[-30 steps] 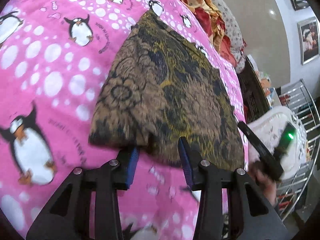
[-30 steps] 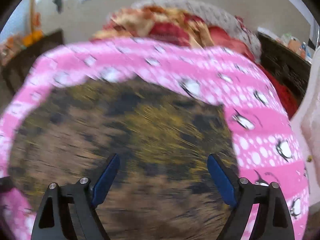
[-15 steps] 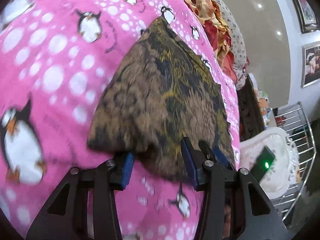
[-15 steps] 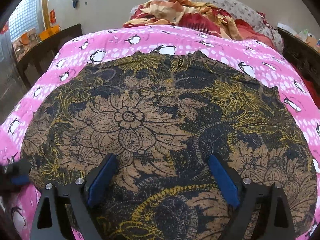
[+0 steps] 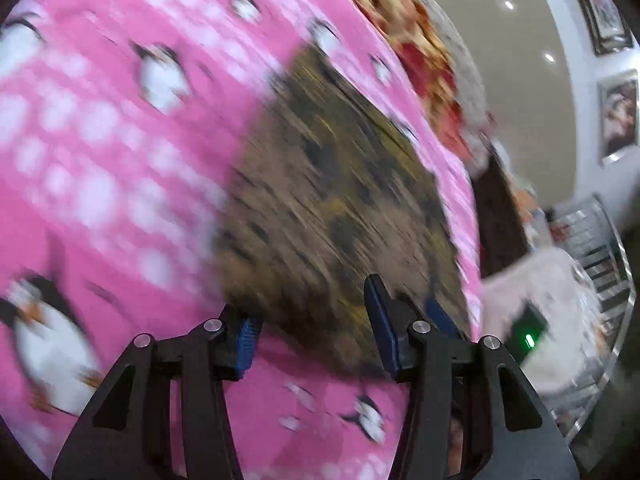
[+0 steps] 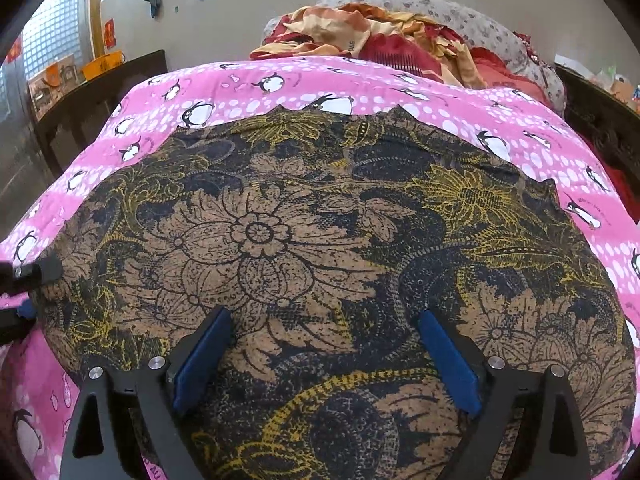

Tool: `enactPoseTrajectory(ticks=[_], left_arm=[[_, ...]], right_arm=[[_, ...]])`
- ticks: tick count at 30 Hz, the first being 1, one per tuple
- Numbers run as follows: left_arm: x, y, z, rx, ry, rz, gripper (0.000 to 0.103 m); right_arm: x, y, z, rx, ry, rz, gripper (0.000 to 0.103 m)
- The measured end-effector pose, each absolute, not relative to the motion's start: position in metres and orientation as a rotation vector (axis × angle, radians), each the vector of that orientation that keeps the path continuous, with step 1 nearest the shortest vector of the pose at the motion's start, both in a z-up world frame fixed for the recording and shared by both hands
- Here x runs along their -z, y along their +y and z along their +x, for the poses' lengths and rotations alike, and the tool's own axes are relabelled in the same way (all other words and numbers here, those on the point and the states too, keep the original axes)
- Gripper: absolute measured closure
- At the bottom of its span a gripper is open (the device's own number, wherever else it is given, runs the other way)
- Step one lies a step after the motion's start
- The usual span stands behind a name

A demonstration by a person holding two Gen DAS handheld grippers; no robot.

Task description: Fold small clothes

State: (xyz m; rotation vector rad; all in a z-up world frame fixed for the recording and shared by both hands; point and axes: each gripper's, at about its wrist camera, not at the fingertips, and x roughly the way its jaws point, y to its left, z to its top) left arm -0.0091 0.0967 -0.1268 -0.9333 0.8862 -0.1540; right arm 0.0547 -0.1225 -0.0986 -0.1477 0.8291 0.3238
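Note:
A brown, black and yellow floral garment (image 6: 304, 240) lies spread flat on a pink penguin blanket (image 6: 400, 96). My right gripper (image 6: 320, 344) is open, its blue pads hovering low over the garment's near edge. In the blurred left wrist view the garment (image 5: 340, 208) lies ahead. My left gripper (image 5: 312, 332) is open, its jaws on either side of the garment's near corner. The left gripper's fingers (image 6: 36, 276) show at the garment's left edge in the right wrist view. The right gripper's blue finger (image 5: 440, 312) shows behind my left one.
A heap of red and orange bedding (image 6: 400, 40) and a grey patterned pillow (image 6: 480, 24) lie at the bed's far end. A dark wooden bed frame (image 6: 600, 120) is on the right, a white cloth on a metal rack (image 5: 560, 300) beside the bed.
My left gripper has pushed forward to the garment's corner, blurring its view. My right gripper has pulled back slightly, so more of the far blanket shows.

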Motion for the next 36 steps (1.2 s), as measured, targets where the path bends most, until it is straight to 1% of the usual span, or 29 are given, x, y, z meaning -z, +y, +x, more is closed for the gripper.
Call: enactPoseTrajectory(ticks=[2, 7, 10, 12, 13, 15, 18, 25, 27, 29, 30, 31, 34, 36], left_arm=[[0.127, 0.094, -0.010, 0.199, 0.874, -0.953, 0.056], [0.134, 0.128, -0.011, 0.113, 0.809, -1.086, 0.056], [0.121, 0.111, -0.004, 0.144, 0.840, -0.970, 0.056], [0.120, 0.116, -0.002, 0.118, 0.814, -0.983, 0.056], [0.126, 0.121, -0.001, 0.078, 0.834, -1.001, 0.056], [0.132, 0.124, -0.004, 0.038, 0.854, -0.999, 0.067], [0.133, 0.122, -0.006, 0.014, 0.845, -0.994, 0.067], [0.118, 0.116, -0.016, -0.139, 0.773, -0.879, 0.067], [0.120, 0.113, -0.013, -0.148, 0.784, -0.847, 0.067], [0.117, 0.108, -0.011, -0.160, 0.782, -0.806, 0.078], [0.115, 0.106, -0.011, -0.168, 0.782, -0.773, 0.084], [0.111, 0.103, -0.010, -0.176, 0.774, -0.746, 0.087], [0.091, 0.084, -0.010, -0.199, 0.718, -0.594, 0.088], [0.069, 0.060, -0.010, -0.185, 0.633, -0.425, 0.088]], right_arm=[[0.099, -0.123, 0.055, -0.324, 0.829, -0.148, 0.009], [0.099, -0.123, 0.055, -0.324, 0.830, -0.148, 0.009], [0.099, -0.123, 0.055, -0.323, 0.828, -0.151, 0.009], [0.099, -0.123, 0.055, -0.324, 0.829, -0.150, 0.009], [0.099, -0.122, 0.055, -0.324, 0.827, -0.151, 0.009], [0.099, -0.122, 0.055, -0.324, 0.827, -0.153, 0.009], [0.099, -0.122, 0.056, -0.322, 0.827, -0.154, 0.009], [0.099, -0.123, 0.055, -0.318, 0.828, -0.156, 0.008], [0.097, -0.122, 0.055, -0.314, 0.838, -0.164, 0.008], [0.086, -0.116, 0.061, -0.298, 0.891, -0.200, 0.009], [0.080, -0.114, 0.063, -0.299, 0.894, -0.215, 0.009], [0.068, -0.110, 0.066, -0.303, 0.877, -0.233, 0.009], [0.023, -0.088, 0.083, -0.367, 0.813, -0.282, 0.009], [-0.001, -0.067, 0.105, -0.461, 0.837, -0.298, 0.009]])
